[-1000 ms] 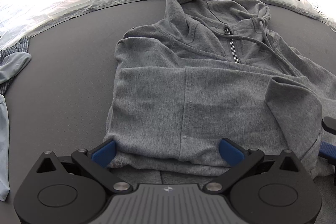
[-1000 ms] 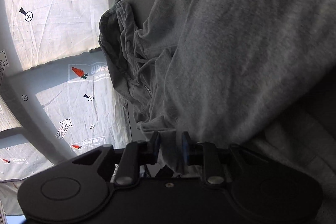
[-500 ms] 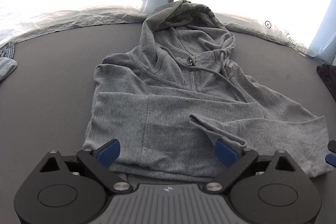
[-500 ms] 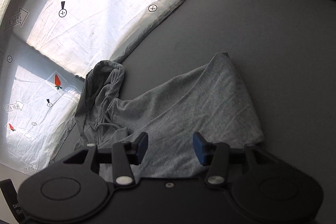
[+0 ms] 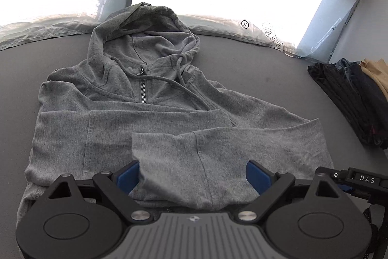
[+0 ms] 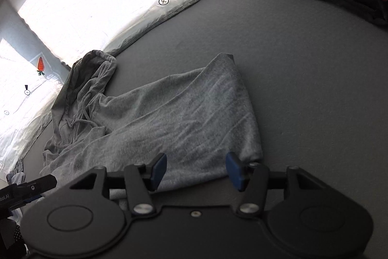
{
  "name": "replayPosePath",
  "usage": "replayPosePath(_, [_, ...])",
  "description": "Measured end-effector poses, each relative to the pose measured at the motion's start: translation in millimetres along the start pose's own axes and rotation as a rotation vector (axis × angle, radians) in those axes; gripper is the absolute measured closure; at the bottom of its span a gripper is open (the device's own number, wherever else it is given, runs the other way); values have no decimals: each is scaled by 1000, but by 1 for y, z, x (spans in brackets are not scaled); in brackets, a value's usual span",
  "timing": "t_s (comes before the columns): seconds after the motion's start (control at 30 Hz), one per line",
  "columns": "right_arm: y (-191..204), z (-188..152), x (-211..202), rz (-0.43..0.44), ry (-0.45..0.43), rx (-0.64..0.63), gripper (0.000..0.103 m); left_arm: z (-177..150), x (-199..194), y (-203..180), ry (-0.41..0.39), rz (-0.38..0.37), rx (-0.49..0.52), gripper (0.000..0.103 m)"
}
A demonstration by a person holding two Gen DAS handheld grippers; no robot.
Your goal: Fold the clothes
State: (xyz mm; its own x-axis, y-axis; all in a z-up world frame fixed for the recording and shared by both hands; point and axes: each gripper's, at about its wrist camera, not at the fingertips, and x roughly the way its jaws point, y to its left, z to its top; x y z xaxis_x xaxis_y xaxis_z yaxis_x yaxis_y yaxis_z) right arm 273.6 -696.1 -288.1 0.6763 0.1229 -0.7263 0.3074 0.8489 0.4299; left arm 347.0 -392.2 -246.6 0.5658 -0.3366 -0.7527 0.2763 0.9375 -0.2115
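Left view: my left tool [image 5: 192, 176] hangs released, jaws wide, over the hoodie [image 5: 155, 113] lying mid-frame on the bench [image 5: 266, 69]; the folded sleeve could slide back if I snag it. Only here the zipper front shows.

Right view: my right tool [image 6: 196, 171] is opening, gripping nothing, at the hoodie's [image 6: 174, 118] lower edge; only here its far right side shows.
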Motion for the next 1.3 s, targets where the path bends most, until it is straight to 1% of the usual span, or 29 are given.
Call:
replayPosePath(0.07, [1, 0, 0, -1, 0, -7, 47, -1, 5, -4, 7, 19, 25, 10])
replayPosePath(0.17, [3, -1, 0, -4, 1, -19, 47, 0, 15, 1, 26, 49, -1, 11])
replayPosePath(0.2, [4, -1, 0, -7, 1, -26, 47, 1, 16, 4, 28, 49, -16, 13])
replayPosePath(0.23, [6, -2, 0, -13, 1, -39, 47, 2, 17, 7, 31, 48, -33, 20])
replayPosePath(0.27, [7, -2, 0, -18, 1, -48, 47, 3, 17, 8, 39, 52, -41, 24])
replayPosePath(0.3, [9, -3, 0, -24, 0, -60, 47, 4, 18, 8, 50, 62, -35, 35])
replayPosePath(0.33, [11, -4, 0, -30, 0, -73, 47, 3, 19, 8, 60, 80, -20, 49])
replayPosePath(0.37, [12, -4, 1, -35, 1, -82, 47, 2, 19, 7, 62, 100, -7, 54])
replayPosePath(0.4, [13, -4, 1, -39, 3, -89, 47, 0, 20, 7, 63, 121, 6, 67])
replayPosePath(0.43, [15, -4, 0, -41, 5, -94, 47, -1, 20, 7, 62, 138, 15, 83])
replayPosePath(0.47, [16, -4, 0, -40, 7, -96, 47, -2, 19, 9, 56, 151, 10, 91])
replayPosePath(0.5, [16, -5, -1, -38, 8, -97, 47, -2, 18, 12, 50, 161, -3, 100])
replayPosePath(0.57, [18, -6, -3, -39, 9, -102, 47, -1, 12, 18, 29, 150, -42, 100])
replayPosePath(0.67, [20, -9, -8, -46, 1, -116, 47, 2, 0, 22, -17, 141, -68, 100])
replayPosePath(0.8, [24, -11, -20, -62, -34, -143, 47, 14, -21, 19, -101, 141, -41, 100])
replayPosePath(1.07, [45, -17, -39, -85, -97, -187, 46, 49, -68, 25, -296, 204, 7, 101])
replayPosePath(1.2, [60, -24, -41, -85, -109, -211, 45, 63, -92, 39, -376, 240, 18, 101])
replayPosePath(1.3, [72, -31, -39, -78, -110, -226, 45, 70, -109, 55, -426, 271, 9, 101])
